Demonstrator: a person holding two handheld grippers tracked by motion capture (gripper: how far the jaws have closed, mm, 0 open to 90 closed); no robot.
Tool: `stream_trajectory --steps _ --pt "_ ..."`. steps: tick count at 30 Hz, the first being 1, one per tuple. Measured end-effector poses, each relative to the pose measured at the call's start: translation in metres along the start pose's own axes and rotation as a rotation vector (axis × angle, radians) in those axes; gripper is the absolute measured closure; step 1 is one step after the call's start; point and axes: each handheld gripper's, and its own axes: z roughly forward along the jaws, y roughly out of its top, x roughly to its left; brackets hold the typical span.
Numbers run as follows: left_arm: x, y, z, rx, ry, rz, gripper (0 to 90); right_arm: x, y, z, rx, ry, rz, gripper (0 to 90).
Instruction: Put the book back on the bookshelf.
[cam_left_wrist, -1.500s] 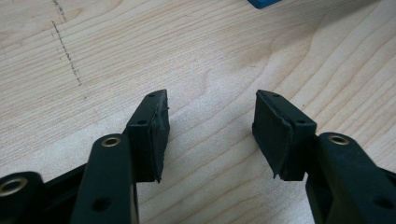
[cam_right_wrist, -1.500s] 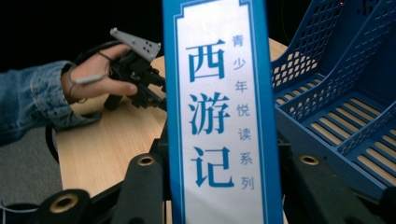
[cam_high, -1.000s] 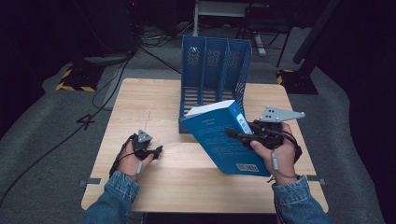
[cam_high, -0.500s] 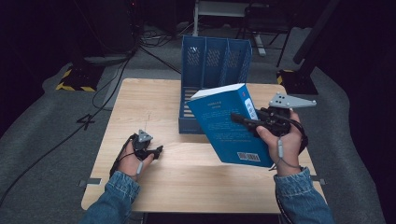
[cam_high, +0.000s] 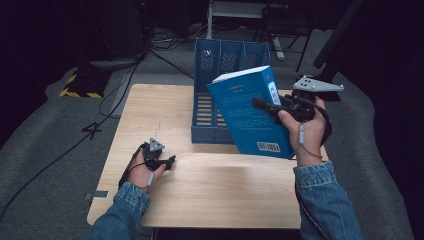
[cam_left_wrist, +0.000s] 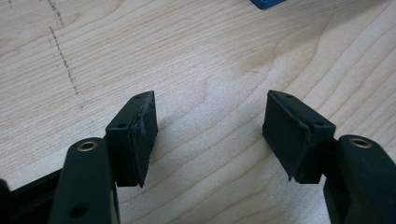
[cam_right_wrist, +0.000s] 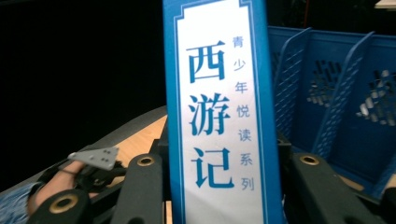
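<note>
Standing at the far side of the wooden table (cam_high: 165, 110), the blue file rack (cam_high: 227, 60) waited with its slots open toward the person. Since a second earlier, the blue book (cam_high: 250, 112) had been lifted higher and swung nearer to upright, and it hung in the air just in front of the rack, touching neither rack nor tabletop. That looked to me like lining it up for one of the slots. The right gripper (cam_high: 272, 107) was clamped on the book's spine edge, the jaws pressed to either cover in the right gripper view. Resting low on the table near the person, the left gripper (cam_high: 167, 161) had not moved, its jaws spread apart over bare wood.
</note>
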Motion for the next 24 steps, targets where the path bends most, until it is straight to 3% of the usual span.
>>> stream_trajectory --steps 9,17,24 --pt "0.0 0.0 0.0 0.0 0.001 0.002 35.5 -0.026 0.016 0.003 -0.024 -0.069 0.018 62.1" --pt "0.0 0.0 0.0 0.0 0.0 0.0 35.5 -0.053 0.024 0.017 -0.064 -0.102 0.064 62.1" --pt "0.0 0.0 0.0 0.0 0.001 0.0 35.4 -0.072 0.025 0.028 -0.078 -0.172 0.079 62.1"
